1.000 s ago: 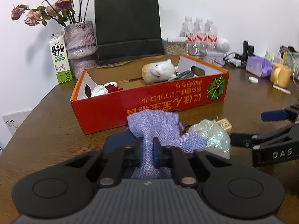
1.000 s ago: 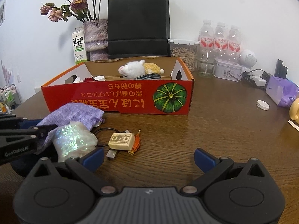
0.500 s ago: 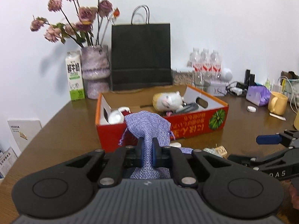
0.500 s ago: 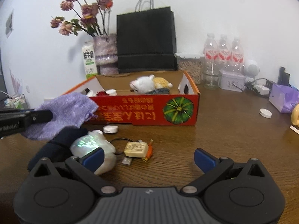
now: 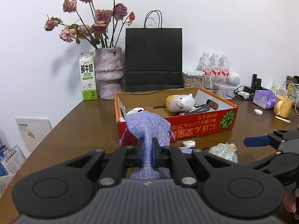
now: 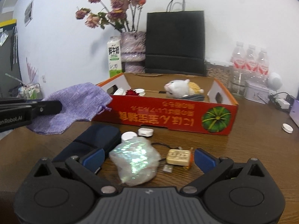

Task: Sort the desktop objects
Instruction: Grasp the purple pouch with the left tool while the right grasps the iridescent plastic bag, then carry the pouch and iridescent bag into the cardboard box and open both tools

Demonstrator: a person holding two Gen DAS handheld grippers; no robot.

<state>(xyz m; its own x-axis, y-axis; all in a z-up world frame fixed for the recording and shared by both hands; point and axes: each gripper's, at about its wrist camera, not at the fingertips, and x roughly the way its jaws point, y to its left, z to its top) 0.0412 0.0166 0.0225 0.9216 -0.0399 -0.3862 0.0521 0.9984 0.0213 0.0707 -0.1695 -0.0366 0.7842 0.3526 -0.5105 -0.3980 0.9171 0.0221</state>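
My left gripper is shut on a purple cloth pouch and holds it in the air, left of and in front of the red cardboard box; the pouch also shows in the right wrist view. The box holds a white plush toy, a dark cable and small white items. My right gripper is open, its fingers on either side of an iridescent crumpled bag on the table. A dark blue case, a beige charger and white caps lie nearby.
A vase of dried roses, a milk carton and a black paper bag stand behind the box. Water bottles, a purple tissue pack and a yellow mug are at the right.
My left gripper has lifted the purple pouch off the table and pulled back. My right gripper has moved left so the iridescent bag now lies between its open fingers.
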